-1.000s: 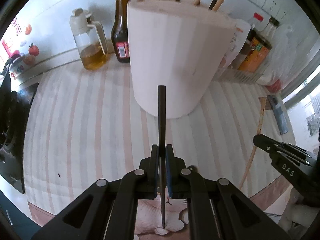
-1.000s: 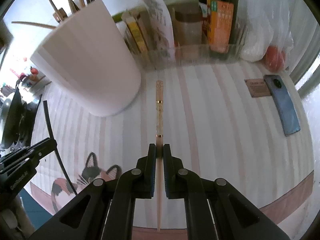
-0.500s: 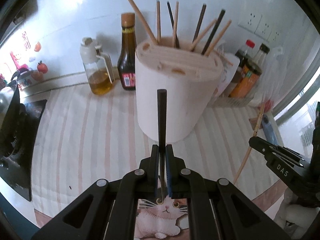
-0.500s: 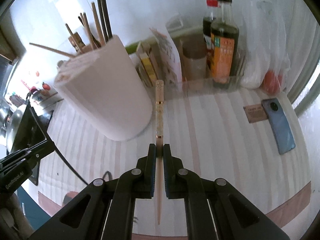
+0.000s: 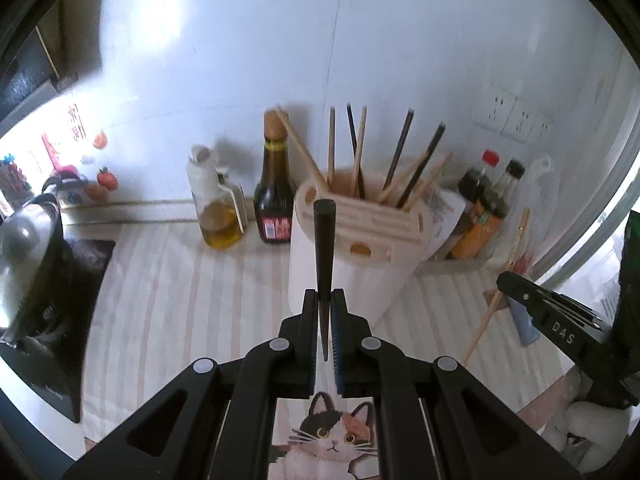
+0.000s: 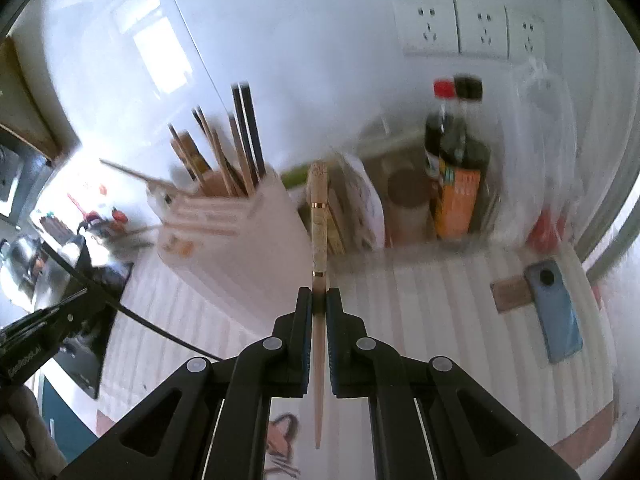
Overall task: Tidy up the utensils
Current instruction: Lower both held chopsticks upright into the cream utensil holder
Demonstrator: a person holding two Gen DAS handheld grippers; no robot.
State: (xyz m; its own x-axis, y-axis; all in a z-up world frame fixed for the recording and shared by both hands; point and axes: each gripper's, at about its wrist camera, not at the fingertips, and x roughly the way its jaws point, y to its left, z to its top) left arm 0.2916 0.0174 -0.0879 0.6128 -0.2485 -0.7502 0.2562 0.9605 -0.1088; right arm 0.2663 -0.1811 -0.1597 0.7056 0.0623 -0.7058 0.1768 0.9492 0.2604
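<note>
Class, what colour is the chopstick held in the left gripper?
Black: the chopstick in the left gripper shows best in the left wrist view.

The utensil holder (image 5: 356, 256) stands on the counter (image 5: 168, 280), between the oil bottle (image 5: 218, 208) and the phone (image 6: 558, 316).

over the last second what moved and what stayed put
Both grippers rose and drew back from the utensil holder, so its slotted top now shows. The left gripper stays shut on the black chopstick, the right gripper on the wooden chopstick. Holder and bottles unmoved.
</note>
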